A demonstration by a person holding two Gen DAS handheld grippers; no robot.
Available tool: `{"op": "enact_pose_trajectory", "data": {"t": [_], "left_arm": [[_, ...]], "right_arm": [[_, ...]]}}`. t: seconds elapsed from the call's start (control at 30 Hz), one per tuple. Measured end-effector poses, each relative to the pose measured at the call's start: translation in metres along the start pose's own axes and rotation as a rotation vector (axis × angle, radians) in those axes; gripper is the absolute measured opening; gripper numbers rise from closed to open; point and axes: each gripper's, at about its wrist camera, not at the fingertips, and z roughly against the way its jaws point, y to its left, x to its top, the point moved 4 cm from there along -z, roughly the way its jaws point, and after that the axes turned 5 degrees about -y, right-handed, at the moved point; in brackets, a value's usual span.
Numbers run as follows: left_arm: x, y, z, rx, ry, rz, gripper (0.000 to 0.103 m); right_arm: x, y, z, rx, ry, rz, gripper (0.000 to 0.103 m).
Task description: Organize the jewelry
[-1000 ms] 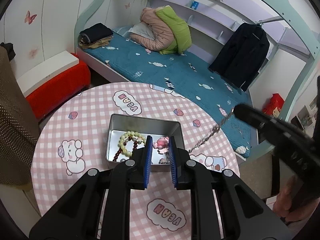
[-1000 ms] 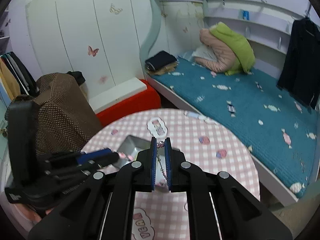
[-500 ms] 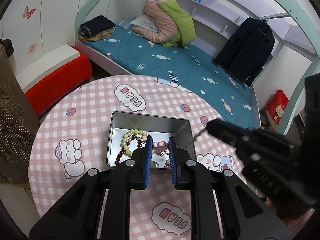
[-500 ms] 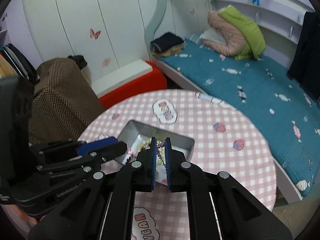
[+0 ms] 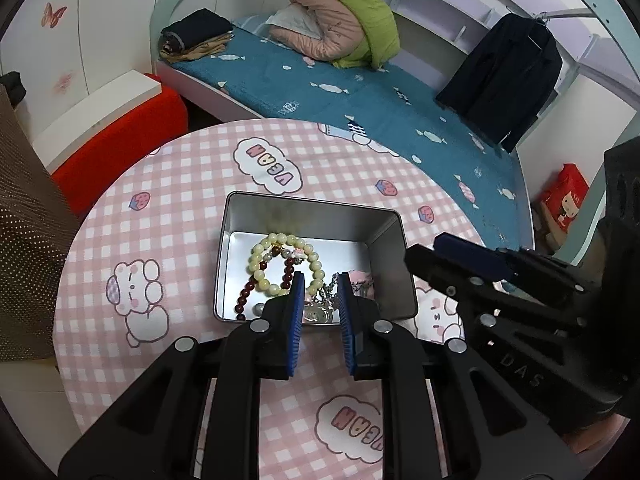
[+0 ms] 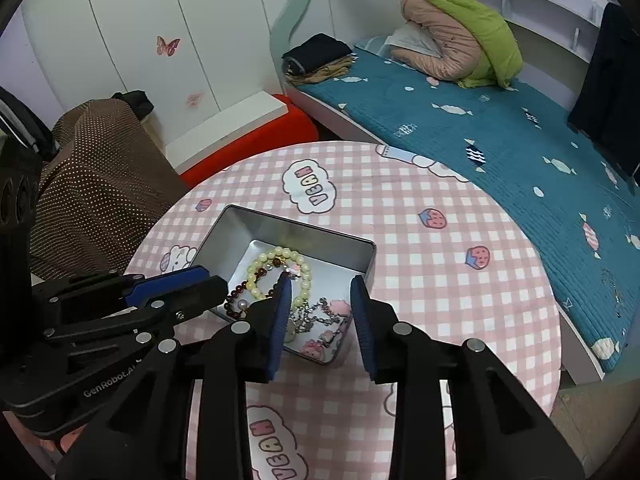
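An open silver tin (image 5: 312, 216) (image 6: 280, 236) sits on the round table. In it lie a cream bead bracelet (image 5: 256, 256) (image 6: 256, 268), a dark red bead bracelet (image 5: 248, 292) (image 6: 236, 296), a silver chain (image 5: 320, 304) (image 6: 316, 312) and a pink charm (image 5: 360, 280) (image 6: 340, 306). My right gripper (image 6: 320, 280) (image 5: 424, 250) hovers over the tin's near right corner. Its jaws are opening and nothing is between them; the chain lies loose below. My left gripper (image 5: 319, 280) (image 6: 214, 278) hangs over the tin's near edge, jaws narrowly apart and holding nothing.
A pink checked cloth (image 5: 192, 208) with cartoon prints covers the table. Behind it runs a bed with a teal cover (image 5: 360, 92). A red stool (image 5: 120, 140) stands at the far left, and brown dotted fabric (image 6: 92, 184) is close beside the table's left edge.
Both grippers came down toward the tin. The right gripper, which was shut on the silver chain, has opened, and the chain now lies inside the tin.
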Motion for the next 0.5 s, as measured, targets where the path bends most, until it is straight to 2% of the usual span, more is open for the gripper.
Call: {"op": "enact_pose_trajectory", "data": {"t": [0.4, 0.5], "left_arm": [[-0.004, -0.010, 0.020, 0.001, -0.022, -0.053, 0.018], [-0.007, -0.015, 0.031, 0.009, -0.044, -0.070, 0.028]], "right_arm": [[-0.008, -0.003, 0.029, -0.059, -0.039, -0.033, 0.041], [-0.010, -0.003, 0.043, -0.070, -0.064, -0.039, 0.045]]}}
